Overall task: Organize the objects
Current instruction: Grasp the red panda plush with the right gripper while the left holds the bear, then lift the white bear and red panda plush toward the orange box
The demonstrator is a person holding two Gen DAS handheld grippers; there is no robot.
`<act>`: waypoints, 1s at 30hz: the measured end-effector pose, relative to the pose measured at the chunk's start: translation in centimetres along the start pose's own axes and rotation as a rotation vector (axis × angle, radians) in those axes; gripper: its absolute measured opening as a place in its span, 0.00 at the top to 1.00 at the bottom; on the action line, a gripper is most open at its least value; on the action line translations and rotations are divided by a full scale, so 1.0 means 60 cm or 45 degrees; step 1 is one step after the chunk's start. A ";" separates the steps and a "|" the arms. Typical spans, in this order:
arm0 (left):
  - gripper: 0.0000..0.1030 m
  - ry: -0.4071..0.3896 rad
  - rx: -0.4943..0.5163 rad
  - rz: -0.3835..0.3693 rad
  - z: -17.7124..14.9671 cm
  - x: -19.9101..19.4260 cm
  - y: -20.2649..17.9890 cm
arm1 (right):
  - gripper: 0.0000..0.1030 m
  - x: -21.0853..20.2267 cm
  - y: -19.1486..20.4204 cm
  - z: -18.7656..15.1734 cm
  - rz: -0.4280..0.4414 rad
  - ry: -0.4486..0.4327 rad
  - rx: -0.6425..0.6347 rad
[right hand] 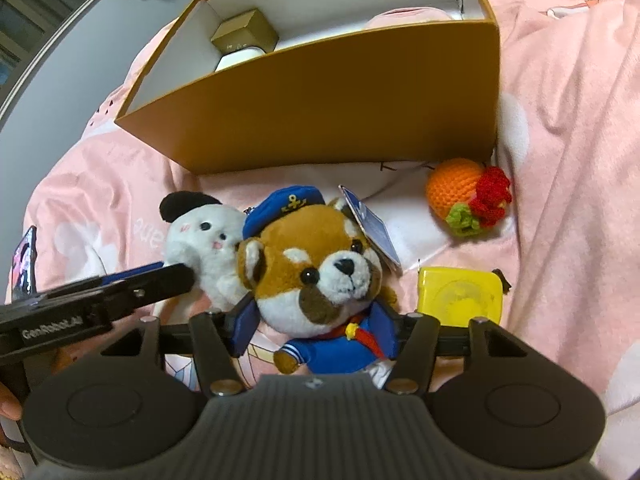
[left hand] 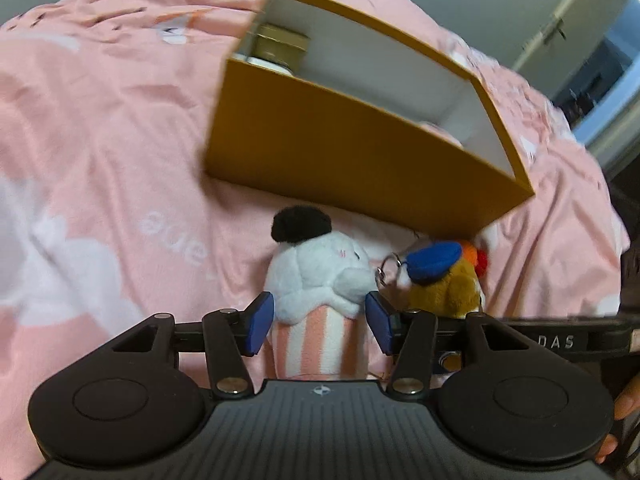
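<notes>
A white plush with a black ear and pink-striped body (left hand: 320, 276) (right hand: 208, 240) lies on the pink bedspread in front of an open orange box (left hand: 360, 152) (right hand: 320, 120). My left gripper (left hand: 320, 328) is open, one blue pad on each side of the plush's body. Right beside it lies a red panda plush in a blue sailor cap and jacket (right hand: 316, 264) (left hand: 444, 280). My right gripper (right hand: 316, 332) straddles its body; the left pad stands just off it and the right pad is hidden behind the jacket. Each gripper's black finger shows at the edge of the other's view.
Inside the box are a small gold box (right hand: 244, 30), a white jar (right hand: 236, 60) and something pink (right hand: 404, 16). A crocheted orange fruit (right hand: 460, 196) and a yellow tape measure (right hand: 460, 296) lie to the right. A phone (right hand: 24, 264) lies at the left.
</notes>
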State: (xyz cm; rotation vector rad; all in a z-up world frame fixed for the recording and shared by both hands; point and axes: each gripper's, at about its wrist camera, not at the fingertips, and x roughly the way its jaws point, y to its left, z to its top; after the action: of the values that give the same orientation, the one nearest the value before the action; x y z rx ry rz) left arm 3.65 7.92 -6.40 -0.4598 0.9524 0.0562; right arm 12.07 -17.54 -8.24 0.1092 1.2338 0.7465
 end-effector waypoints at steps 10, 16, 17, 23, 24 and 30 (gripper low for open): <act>0.42 0.013 0.011 0.039 0.029 0.008 0.007 | 0.41 -0.011 -0.008 -0.001 0.011 -0.030 0.011; 0.41 0.094 -0.008 -0.041 0.025 0.036 0.001 | 0.41 -0.016 -0.023 0.003 0.057 -0.048 0.081; 0.40 0.091 -0.001 -0.046 0.024 0.033 -0.001 | 0.40 -0.016 -0.027 0.003 0.061 -0.048 0.097; 0.31 0.103 0.105 0.013 0.021 0.036 -0.029 | 0.40 -0.007 -0.032 0.002 0.085 -0.025 0.114; 0.31 0.105 0.142 0.039 0.018 0.039 -0.035 | 0.39 -0.005 -0.031 0.001 0.084 -0.024 0.108; 0.31 0.117 0.206 0.105 0.009 0.057 -0.038 | 0.36 0.004 -0.031 -0.001 0.089 -0.013 0.094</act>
State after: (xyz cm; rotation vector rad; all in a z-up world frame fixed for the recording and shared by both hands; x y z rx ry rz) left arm 6.64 5.54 -8.01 -0.2755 1.0569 0.0322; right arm 12.90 -18.83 -9.30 0.2177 1.2533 0.7599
